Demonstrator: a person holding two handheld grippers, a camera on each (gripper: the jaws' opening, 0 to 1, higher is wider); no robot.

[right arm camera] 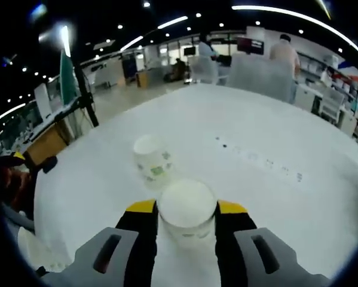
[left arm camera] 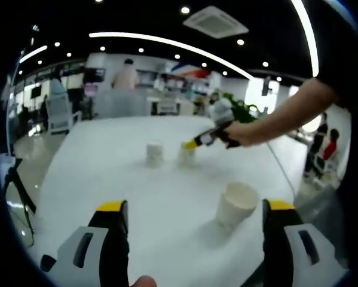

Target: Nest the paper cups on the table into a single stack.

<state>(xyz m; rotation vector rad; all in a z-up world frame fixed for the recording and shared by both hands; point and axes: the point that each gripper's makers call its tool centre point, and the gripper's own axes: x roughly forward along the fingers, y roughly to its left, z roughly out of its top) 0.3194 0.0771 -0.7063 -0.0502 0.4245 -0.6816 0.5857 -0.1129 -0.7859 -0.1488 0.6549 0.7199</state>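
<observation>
Jaws of the right gripper (right arm camera: 187, 210), black with yellow tips, press on both sides of an upside-down white paper cup (right arm camera: 187, 210) that stands on the white tabletop (right arm camera: 268, 143). Just beyond it in the right gripper view stands a second inverted white paper cup with green printing (right arm camera: 152, 158), near the first but apart from it.

Jaws of the left gripper (left arm camera: 195, 209) are spread wide with nothing between them, low over the tabletop (left arm camera: 137, 197). In the left gripper view an upright white paper cup with its mouth open to the ceiling (left arm camera: 236, 204) stands on the tabletop just inside the right-hand jaw, not touching it as far as can be told. Farther back, the person's bare forearm (left arm camera: 283, 116) reaches in from the right holding the right gripper (left arm camera: 193, 143), whose yellow tips sit at the gripped cup (left arm camera: 186, 154); the printed cup (left arm camera: 154, 153) stands just beside it to the left.

Behind the tabletop lies an open office with ceiling lights, and people stand at its far side.
</observation>
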